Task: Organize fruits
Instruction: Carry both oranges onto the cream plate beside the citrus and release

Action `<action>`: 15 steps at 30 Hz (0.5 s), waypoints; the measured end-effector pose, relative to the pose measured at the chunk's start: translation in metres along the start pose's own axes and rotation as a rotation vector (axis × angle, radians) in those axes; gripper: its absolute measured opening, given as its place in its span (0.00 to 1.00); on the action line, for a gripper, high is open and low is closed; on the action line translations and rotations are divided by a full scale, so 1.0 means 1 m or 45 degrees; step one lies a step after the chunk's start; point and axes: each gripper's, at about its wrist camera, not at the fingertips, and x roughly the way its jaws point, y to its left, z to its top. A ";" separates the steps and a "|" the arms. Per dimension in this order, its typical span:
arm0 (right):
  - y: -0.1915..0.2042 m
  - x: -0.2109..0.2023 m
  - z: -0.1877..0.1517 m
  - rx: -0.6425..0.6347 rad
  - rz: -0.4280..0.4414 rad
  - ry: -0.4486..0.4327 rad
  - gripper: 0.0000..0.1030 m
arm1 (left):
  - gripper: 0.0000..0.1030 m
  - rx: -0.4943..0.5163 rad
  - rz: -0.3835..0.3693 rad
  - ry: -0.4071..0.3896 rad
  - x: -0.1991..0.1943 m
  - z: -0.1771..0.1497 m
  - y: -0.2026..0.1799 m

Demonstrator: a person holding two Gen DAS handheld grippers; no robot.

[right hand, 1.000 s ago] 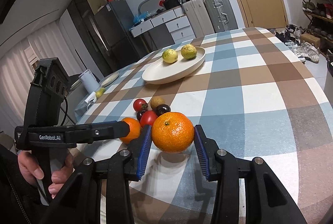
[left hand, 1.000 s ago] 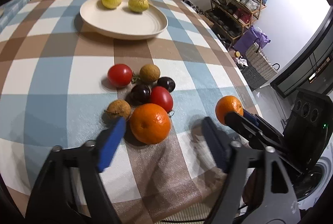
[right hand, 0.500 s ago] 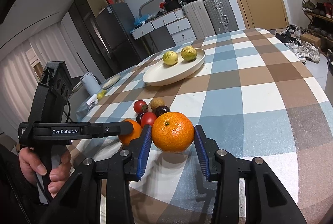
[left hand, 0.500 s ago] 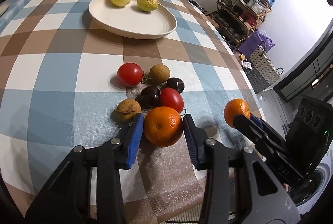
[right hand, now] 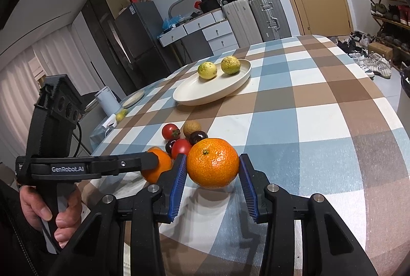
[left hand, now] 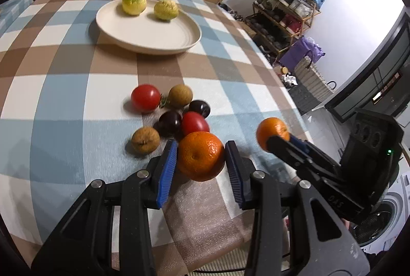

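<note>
The left hand-held gripper (left hand: pixel 200 160) is closing its blue pads on an orange (left hand: pixel 201 156) at the near edge of the surface (left hand: pixel 64 86), both pads touching the fruit's sides. The right hand-held gripper (right hand: pixel 212 174) is gripping a second orange (right hand: pixel 212 162) in the same way, its pads pressed against both sides, and the fruit is sitting just off the checked cloth (a shadow is showing beneath it). In the left wrist view that second orange (left hand: pixel 273 131) is showing to the right, near the surface's right edge, with the right hand-held gripper (left hand: pixel 278 141) around it. Just beyond the left orange a small cluster is lying: two red tomatoes (left hand: pixel 145 98), two dark plums (left hand: pixel 170 120) and two brown round fruits (left hand: pixel 180 95), most of them touching or nearly so. Farther away, near the far side of the surface, a cream plate (left hand: pixel 143 32) is holding two yellow-green citrus fruits (left hand: pixel 134 3) side by side but apart, toward its far rim. A shoe rack (left hand: pixel 289 11) is standing by the wall at the far right.
</note>
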 end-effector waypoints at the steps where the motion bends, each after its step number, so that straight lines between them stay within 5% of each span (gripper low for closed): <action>1: 0.001 0.001 0.001 -0.001 0.001 0.002 0.40 | 0.34 0.006 -0.006 -0.005 -0.002 0.003 0.000; 15: -0.005 0.047 0.061 -0.016 0.026 0.048 0.40 | 0.34 -0.069 0.006 -0.111 -0.028 0.085 0.056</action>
